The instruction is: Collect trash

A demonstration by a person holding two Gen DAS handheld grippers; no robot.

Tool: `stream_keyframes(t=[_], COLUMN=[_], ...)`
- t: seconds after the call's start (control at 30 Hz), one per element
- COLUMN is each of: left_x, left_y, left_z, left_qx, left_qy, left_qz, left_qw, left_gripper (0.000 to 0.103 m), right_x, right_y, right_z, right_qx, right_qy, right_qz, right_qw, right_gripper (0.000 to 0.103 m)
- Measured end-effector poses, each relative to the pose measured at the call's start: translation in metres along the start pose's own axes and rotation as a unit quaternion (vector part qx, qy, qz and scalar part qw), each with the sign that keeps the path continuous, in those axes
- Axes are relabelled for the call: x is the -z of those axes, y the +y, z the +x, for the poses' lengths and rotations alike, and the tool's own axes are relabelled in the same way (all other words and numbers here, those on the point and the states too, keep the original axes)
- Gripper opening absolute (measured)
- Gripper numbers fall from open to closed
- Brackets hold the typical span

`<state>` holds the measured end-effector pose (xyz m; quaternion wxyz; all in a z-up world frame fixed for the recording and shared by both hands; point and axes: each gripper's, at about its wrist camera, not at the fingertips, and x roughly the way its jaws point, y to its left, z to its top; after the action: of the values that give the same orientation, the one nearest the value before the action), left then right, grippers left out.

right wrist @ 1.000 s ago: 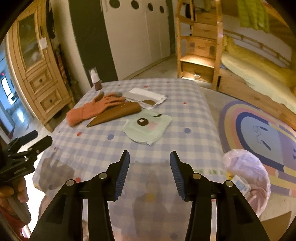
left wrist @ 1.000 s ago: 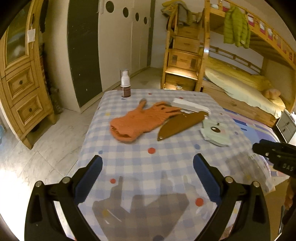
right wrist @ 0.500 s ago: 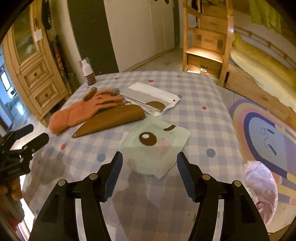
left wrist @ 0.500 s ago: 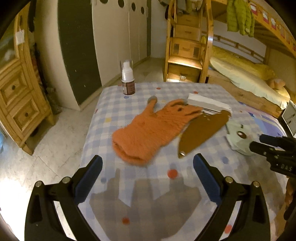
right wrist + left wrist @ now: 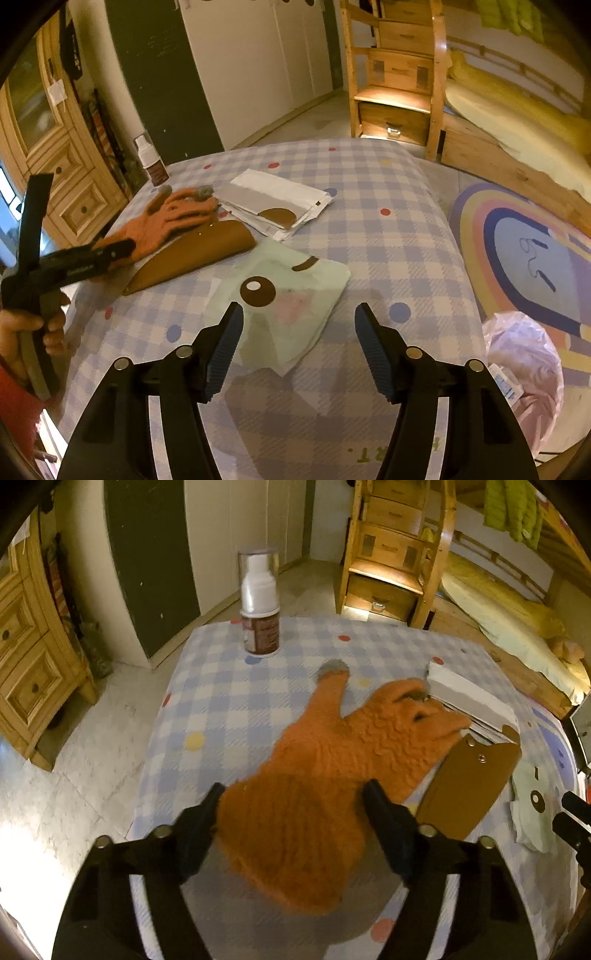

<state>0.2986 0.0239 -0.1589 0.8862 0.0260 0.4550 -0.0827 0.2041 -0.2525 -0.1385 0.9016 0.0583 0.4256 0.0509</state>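
Note:
An orange knit glove (image 5: 332, 760) lies on the checked table (image 5: 221, 701). My left gripper (image 5: 293, 805) is open, its fingers on either side of the glove's cuff end. It also shows at the left in the right wrist view (image 5: 110, 251), over the glove (image 5: 166, 218). My right gripper (image 5: 297, 332) is open, just above the near edge of a pale green face-print napkin (image 5: 284, 295). A brown leather sheath (image 5: 195, 258) lies beside the glove, and folded white papers (image 5: 277, 203) lie behind it.
A small bottle with a white cap (image 5: 258, 605) stands at the table's far left corner. A pink plastic bag (image 5: 524, 362) sits on the floor off the table's right edge. A wooden dresser (image 5: 29, 657) stands left, bunk-bed stairs (image 5: 395, 546) behind.
My left gripper has moved forward and down until its open fingers straddle the glove. My right gripper has moved forward toward the napkin and opened wider.

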Motion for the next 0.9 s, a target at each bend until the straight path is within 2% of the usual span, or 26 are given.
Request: stream_keyframes(t=[0.03,0.1,0.17,0.2,0.4,0.57,0.63,0.67,0.73,0.8,0.9], left_x=[0.003,0.007,0.013,0.018,0.051,0.069,0.073,0.074,0.076,0.080,0.084], left_y=[-0.004,-0.009,-0.016,-0.019,-0.014,-0.012,-0.014,-0.014,-0.016,-0.020,-0.028], left_z=[-0.002,-0.006,-0.011,-0.016,-0.043,-0.056,-0.058,-0.059,-0.061,-0.063,-0.065], left_qx=[0.003,0.013,0.014,0.010,0.016,0.012,0.010,0.009,0.007,0.003,0.000], left_qy=[-0.004,-0.010,-0.016,-0.020,-0.025,-0.020,-0.019,-0.019,-0.018,-0.018,-0.020], left_qz=[0.009,0.024,0.038,0.045,0.016,0.009,0.008,0.006,0.004,0.009,0.017], left_qw=[0.9999,0.9996,0.9990,0.9987,0.9994,0.9997,0.9997,0.9998,0.9998,0.9998,0.9996], left_gripper=[0.061,0.035,0.025,0.023,0.022,0.022,0.022,0.022,0.022,0.022,0.022], right_x=[0.001,0.000,0.000,-0.001,-0.009,-0.020,-0.024,-0.026,-0.028,-0.028,-0.013], right_y=[0.000,0.000,0.002,0.004,0.009,0.018,0.018,0.017,0.013,0.011,0.007], right_z=[0.001,0.002,0.003,0.004,0.019,0.025,0.033,0.037,0.040,0.037,0.025], right_qx=[0.000,0.000,-0.002,-0.003,-0.004,-0.004,-0.002,-0.003,-0.019,-0.020,-0.021], right_qy=[0.001,0.004,0.004,0.005,0.013,0.000,0.003,0.009,0.015,0.019,0.025], right_qz=[-0.001,-0.001,-0.002,-0.006,-0.012,-0.030,-0.035,-0.033,-0.023,-0.016,-0.017], right_qw=[1.000,1.000,1.000,1.000,1.000,1.000,0.999,0.999,0.999,0.999,0.999], right_gripper=[0.063,0.063,0.063,0.063,0.063,0.063,0.060,0.051,0.048,0.039,0.037])
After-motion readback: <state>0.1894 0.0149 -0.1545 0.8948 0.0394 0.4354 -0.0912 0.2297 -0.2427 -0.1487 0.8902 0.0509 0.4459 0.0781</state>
